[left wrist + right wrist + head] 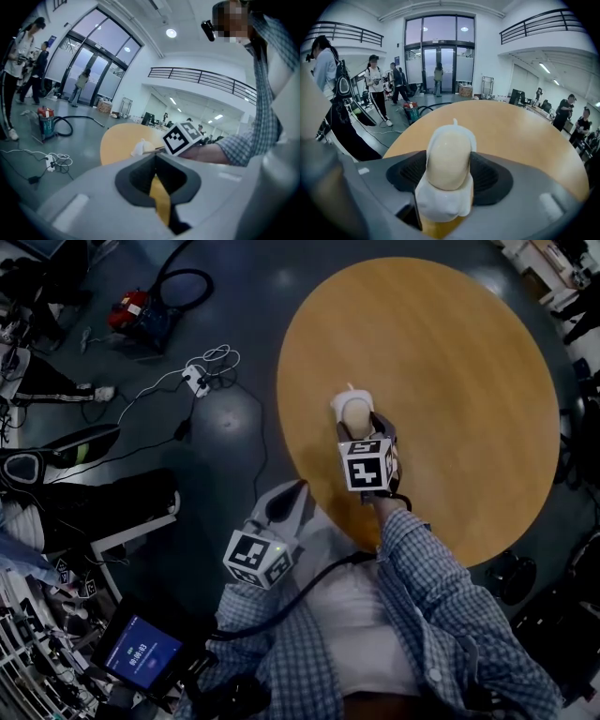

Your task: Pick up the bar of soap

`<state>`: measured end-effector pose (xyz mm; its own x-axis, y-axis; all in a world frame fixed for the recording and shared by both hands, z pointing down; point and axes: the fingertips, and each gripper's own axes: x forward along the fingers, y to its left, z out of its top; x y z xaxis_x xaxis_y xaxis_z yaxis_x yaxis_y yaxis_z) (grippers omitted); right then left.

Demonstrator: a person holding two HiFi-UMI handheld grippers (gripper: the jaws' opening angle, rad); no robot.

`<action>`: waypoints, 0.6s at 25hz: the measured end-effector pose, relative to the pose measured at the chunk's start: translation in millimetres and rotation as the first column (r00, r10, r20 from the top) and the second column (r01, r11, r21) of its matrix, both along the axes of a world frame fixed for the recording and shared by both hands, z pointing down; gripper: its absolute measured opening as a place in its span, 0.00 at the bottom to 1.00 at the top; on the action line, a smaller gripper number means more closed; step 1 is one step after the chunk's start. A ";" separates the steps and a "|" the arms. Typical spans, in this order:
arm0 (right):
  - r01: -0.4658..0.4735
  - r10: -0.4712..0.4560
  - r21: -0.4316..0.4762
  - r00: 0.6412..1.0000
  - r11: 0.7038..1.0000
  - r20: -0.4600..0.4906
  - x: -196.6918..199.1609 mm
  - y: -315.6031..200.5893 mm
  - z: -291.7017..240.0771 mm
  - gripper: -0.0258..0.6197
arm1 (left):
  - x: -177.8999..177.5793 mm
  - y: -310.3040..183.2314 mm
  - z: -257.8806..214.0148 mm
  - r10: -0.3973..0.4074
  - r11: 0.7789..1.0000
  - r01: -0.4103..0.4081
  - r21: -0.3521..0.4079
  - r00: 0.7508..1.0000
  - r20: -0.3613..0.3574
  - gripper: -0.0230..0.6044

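- Between the jaws of the right tongs (449, 180) stands the bar of soap (449, 157), cream and oval, upright. A white wrapping (440, 205) is cupped round its lower end, and the jaws are pressed against its two sides.
- Seen from the head view, the right arm in a checked sleeve (441, 587) reaches forward over the near-left part of the round wooden counter (450, 352). It holds the soap there; whether the soap touches the wood I cannot tell.
- Low by the person's body, the left tongs (286, 498) hangs off the counter's edge, over the floor. Its jaws are drawn together to a thin slit with nothing between them.
- On the floor to the left lie a red vacuum cleaner (131, 313) with a black hose, a white power strip (195, 381) with cables, and a lit tablet (141, 652).
- Beyond the counter, people (377, 89) stand near glass doors (439, 56).
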<state>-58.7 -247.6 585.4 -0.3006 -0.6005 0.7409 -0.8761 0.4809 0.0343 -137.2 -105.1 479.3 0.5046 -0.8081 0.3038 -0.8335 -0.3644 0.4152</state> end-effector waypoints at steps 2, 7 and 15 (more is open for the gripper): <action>0.005 -0.005 0.006 1.000 1.000 0.005 -3.5 -2.6 2.8 0.50 | -1.6 -3.0 4.0 0.004 1.000 -0.004 -0.004 1.000 -0.002 0.03; -0.003 0.003 0.001 0.999 1.000 0.036 0.2 -1.3 3.5 0.47 | 2.7 -6.0 3.8 0.015 1.000 -0.015 -0.001 1.000 -0.006 0.03; -0.003 0.019 -0.067 0.972 0.998 0.234 7.2 4.8 -0.5 0.45 | 8.5 -8.4 -0.7 0.031 0.999 -0.031 0.010 0.999 -0.014 0.03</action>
<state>-51.5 -242.8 584.9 -0.4642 -0.5572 0.6885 -0.8613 0.4653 -0.2042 -128.7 -113.4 478.5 0.5335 -0.7951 0.2886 -0.8159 -0.3938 0.4233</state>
